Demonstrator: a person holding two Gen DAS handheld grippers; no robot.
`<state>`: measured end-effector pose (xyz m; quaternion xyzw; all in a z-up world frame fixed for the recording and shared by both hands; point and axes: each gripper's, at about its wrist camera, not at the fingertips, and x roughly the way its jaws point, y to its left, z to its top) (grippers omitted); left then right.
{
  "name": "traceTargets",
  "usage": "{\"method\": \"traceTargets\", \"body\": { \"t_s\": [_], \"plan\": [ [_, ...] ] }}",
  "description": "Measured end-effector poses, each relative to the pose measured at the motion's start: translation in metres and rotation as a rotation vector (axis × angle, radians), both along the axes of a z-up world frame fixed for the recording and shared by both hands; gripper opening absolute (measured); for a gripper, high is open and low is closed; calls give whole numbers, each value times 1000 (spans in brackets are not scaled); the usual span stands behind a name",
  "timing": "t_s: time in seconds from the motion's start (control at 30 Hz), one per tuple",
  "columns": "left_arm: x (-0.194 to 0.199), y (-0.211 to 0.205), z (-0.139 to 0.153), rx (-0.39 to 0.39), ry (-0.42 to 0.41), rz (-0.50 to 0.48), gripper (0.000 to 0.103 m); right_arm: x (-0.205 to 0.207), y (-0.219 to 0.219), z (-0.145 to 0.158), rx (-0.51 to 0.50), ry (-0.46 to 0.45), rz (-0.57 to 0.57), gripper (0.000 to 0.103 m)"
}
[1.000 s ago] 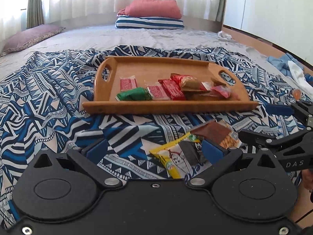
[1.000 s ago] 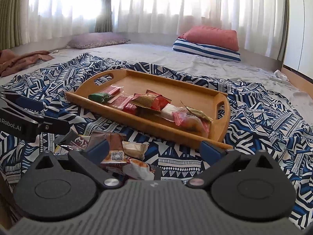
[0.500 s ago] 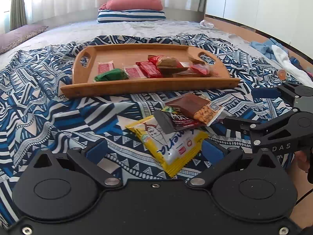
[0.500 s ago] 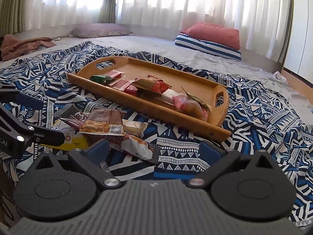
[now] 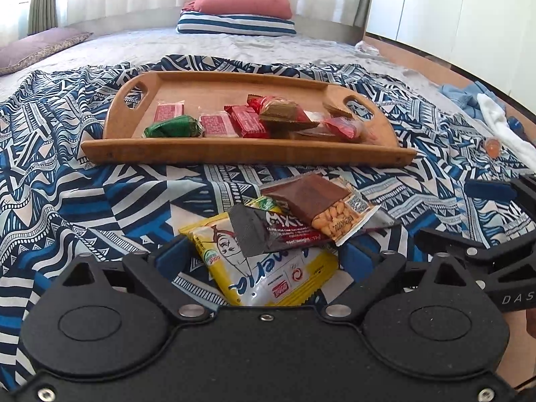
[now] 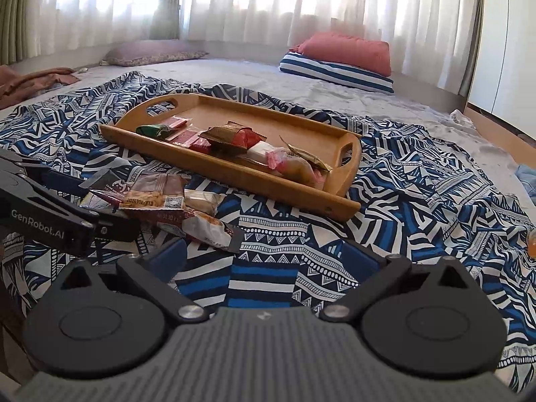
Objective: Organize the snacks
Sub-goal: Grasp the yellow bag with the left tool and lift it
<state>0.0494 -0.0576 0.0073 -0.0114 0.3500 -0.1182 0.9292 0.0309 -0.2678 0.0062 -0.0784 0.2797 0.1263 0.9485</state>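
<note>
A pile of snack packets lies on the patterned blanket in front of the wooden tray (image 5: 248, 157): a yellow packet (image 5: 274, 278) at the bottom, a dark packet (image 5: 268, 231) on it, and a brown peanut bar (image 5: 321, 207) on top. My left gripper (image 5: 264, 256) straddles the yellow packet; its jaws are closing, and the blue pads (image 5: 174, 256) are not seen pressing on it. My right gripper (image 6: 264, 256) is open over bare blanket, just right of the pile (image 6: 154, 194). The tray (image 6: 234, 177) holds several wrapped snacks.
Striped and red pillows (image 5: 241, 13) lie at the head of the bed, with a purple pillow (image 5: 37, 47) at the left. A small orange object (image 5: 492, 142) and loose clothes (image 5: 495, 117) sit near the bed's right edge. The right gripper's arm (image 5: 485, 251) is close beside the pile.
My left gripper has come forward and down onto the pile, so the yellow packet now lies between its fingers, which stand narrower. The right gripper has drifted slightly beside the pile.
</note>
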Motion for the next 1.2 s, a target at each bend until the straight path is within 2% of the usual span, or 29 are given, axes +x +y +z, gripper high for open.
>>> {"method": "traceTargets", "body": {
  "t_s": [0.07, 0.17, 0.33, 0.53, 0.73, 1.0, 1.2],
  "plan": [
    [0, 0, 1, -3, -10, -5, 83, 1, -1, 0, 11, 4, -9, 103],
    [-4, 2, 3, 24, -29, -5, 69, 5, -1, 1, 42, 9, -15, 103],
    [-9, 18, 4, 15, -33, 12, 68, 12, 2, 5, 103, 15, -28, 103],
    [-16, 41, 6, 44, -46, 67, 68, 22, 15, 8, 170, 32, -8, 103],
    [-18, 70, 9, 43, -54, 145, 68, 29, 43, 10, 145, 24, 29, 103],
    [-19, 93, 15, 29, -75, 204, 68, 43, 78, 9, 116, 14, 15, 103],
    [-20, 100, 18, 23, -90, 215, 68, 45, 108, 6, 46, -6, 43, 96]
  ]
}}
